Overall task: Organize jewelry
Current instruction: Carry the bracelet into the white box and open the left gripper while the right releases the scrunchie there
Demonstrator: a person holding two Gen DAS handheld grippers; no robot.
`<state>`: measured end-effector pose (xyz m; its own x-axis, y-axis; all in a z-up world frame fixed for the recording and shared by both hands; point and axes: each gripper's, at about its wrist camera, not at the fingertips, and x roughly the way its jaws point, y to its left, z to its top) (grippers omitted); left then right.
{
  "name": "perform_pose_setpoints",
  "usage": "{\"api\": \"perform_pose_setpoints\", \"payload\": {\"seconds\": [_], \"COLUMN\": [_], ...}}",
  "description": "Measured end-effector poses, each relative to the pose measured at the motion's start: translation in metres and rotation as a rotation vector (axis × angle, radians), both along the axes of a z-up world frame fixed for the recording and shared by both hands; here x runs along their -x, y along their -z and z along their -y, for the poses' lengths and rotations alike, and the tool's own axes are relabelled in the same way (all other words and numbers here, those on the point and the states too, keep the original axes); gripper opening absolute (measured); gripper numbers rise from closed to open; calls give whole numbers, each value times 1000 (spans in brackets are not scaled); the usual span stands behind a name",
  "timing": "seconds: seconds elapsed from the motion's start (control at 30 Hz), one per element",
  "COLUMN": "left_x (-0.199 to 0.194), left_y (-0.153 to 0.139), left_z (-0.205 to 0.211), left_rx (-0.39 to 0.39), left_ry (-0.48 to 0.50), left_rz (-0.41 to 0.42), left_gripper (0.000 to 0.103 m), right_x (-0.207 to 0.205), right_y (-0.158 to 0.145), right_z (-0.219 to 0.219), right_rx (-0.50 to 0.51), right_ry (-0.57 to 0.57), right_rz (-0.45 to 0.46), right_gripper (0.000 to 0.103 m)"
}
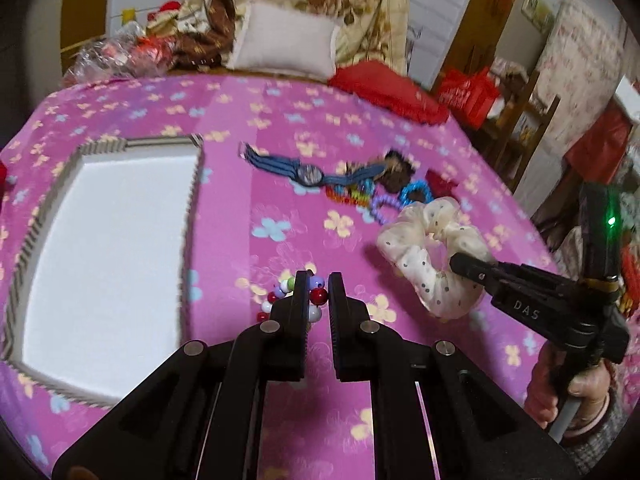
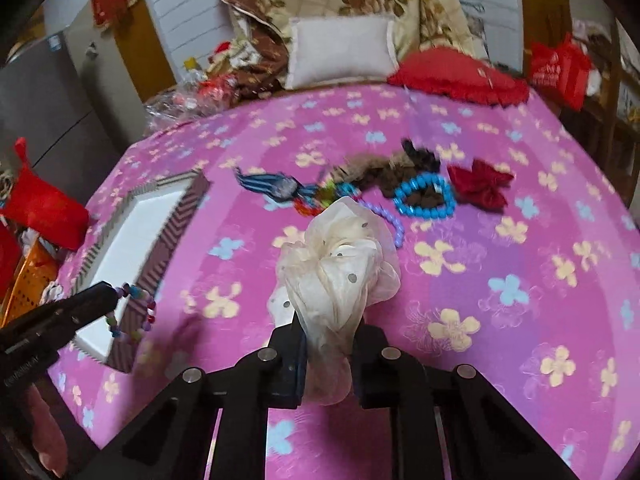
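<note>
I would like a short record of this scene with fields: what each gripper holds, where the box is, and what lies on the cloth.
left gripper: shut on bead bracelet
right gripper: shut on cream scrunchie
box: white inside, open, nothing in it
on the cloth: blue watch, blue bead bracelet, red bow

Black right gripper (image 1: pixel 466 266), "DAS" lettering, green light.
</note>
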<state>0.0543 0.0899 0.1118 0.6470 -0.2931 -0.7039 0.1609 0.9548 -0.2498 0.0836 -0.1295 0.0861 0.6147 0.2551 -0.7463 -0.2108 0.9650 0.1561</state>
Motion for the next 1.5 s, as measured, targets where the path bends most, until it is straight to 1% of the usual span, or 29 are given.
{"api": "perform_pose_setpoints", "payload": {"seconds": [0.1, 0.2, 0.37, 0.5, 0.6, 0.77, 0.9, 1.0, 1.1, 1.23, 1.3, 1.33, 1.37, 1.4, 1.43, 1.47, 1.5], "left_x": [14, 21, 20, 16, 5, -19, -20, -15, -11, -8, -6, -4, -2, -2, -1, 1, 1], "left_y": [-22, -33, -32, -25, -15, 13, 37, 47, 54, 59, 57, 55, 53, 50, 48, 45, 44], "left_z": [-18, -40, -77, -107, -130, -167, -206, -227, -242, -251, -252, -252, -252, -252, -249, -248, -247], "left_rx": [4, 0, 16, -18, -44, -83, -125, -103, -81, -31, -1, 17, 34, 43, 47, 53, 58], "left_ry": [-26, -69, -144, -236, -306, -428, -536, -570, -584, -595, -596, -597, -597, -600, -604, -606, -605], "left_rz": [47, 76, 68, 75, 59, 5, -31, -55, -66, -83, -79, -70, -55, -41, -30, -15, -8], "left_gripper": [8, 8, 8, 8, 8, 8, 8, 8, 8, 8, 8, 15, 28, 34, 43, 46, 46], "right_x": [11, 20, 32, 33, 29, 14, 4, 2, 5, 11, 13, 14, 15, 17, 18, 18, 17], "right_y": [-20, -34, -47, -48, -42, -25, -4, 18, 36, 56, 59, 60, 58, 56, 52, 50, 47], "right_z": [-13, -27, -57, -88, -113, -172, -225, -264, -287, -304, -306, -305, -304, -300, -296, -292, -289], "right_rx": [13, 19, 33, 35, 27, -23, -38, -20, 17, 112, 145, 156, 156, 150, 142, 137, 132], "right_ry": [-34, -67, -133, -195, -243, -342, -422, -477, -508, -533, -535, -534, -530, -525, -515, -508, -504], "right_rz": [29, 53, 59, 33, -3, -84, -150, -184, -195, -156, -129, -113, -97, -82, -69, -65, -66], "right_gripper": [17, 17, 17, 17, 17, 17, 17, 17, 17, 17, 21, 31, 43, 49, 52, 53, 53]}}
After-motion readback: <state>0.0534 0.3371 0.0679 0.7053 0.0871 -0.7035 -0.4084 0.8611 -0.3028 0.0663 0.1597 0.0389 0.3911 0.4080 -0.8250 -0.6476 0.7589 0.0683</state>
